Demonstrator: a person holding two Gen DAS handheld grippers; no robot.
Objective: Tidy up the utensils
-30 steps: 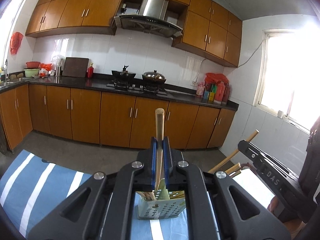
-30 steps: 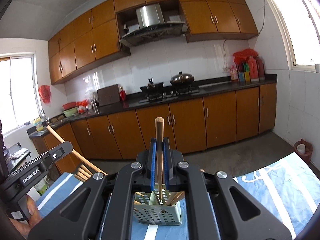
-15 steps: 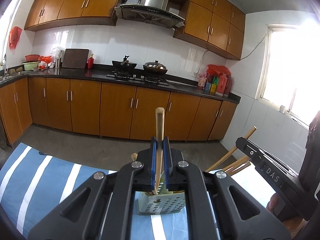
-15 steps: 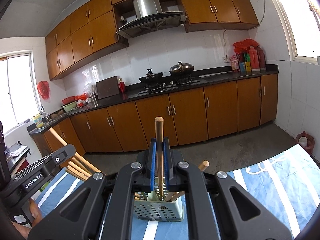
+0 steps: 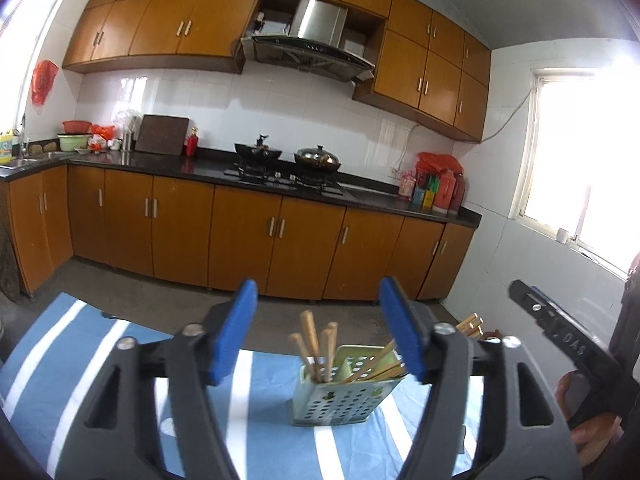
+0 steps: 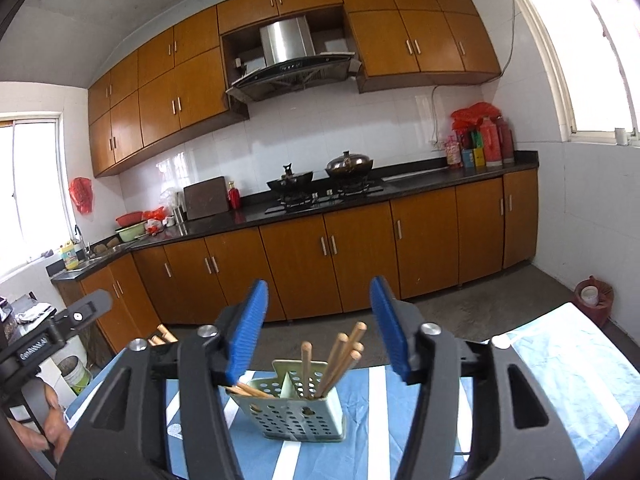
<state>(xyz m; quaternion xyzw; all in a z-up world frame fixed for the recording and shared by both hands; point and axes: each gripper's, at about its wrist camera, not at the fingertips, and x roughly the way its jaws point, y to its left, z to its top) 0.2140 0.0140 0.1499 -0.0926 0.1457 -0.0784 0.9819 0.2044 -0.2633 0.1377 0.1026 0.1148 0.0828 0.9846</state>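
A pale green perforated utensil holder [image 5: 336, 398] [image 6: 298, 414] stands on the blue-and-white striped tablecloth [image 5: 80, 360]. Several wooden chopsticks [image 5: 318, 346] [image 6: 340, 356] stand upright in one compartment, and more lean out sideways from the other. My left gripper [image 5: 318, 316] hangs just above and before the holder. Its jaws are opening, and its blue pads [image 5: 236, 332] are clear of the sticks. My right gripper [image 6: 319, 316] faces the holder from the other side. Its jaws are opening too, with nothing pressed between them.
The far table edge lies just past the holder, with grey floor behind it. Orange cabinets and a dark counter [image 6: 420, 184] with a stove run along the wall. A red bin [image 6: 592, 300] stands on the floor at the right. A hand [image 5: 588, 432] holds the other gripper.
Both grippers were shut on an upright wooden chopstick. Both have let go and spread their jaws. The sticks now stand in the holder, and both grippers have drawn back a little.
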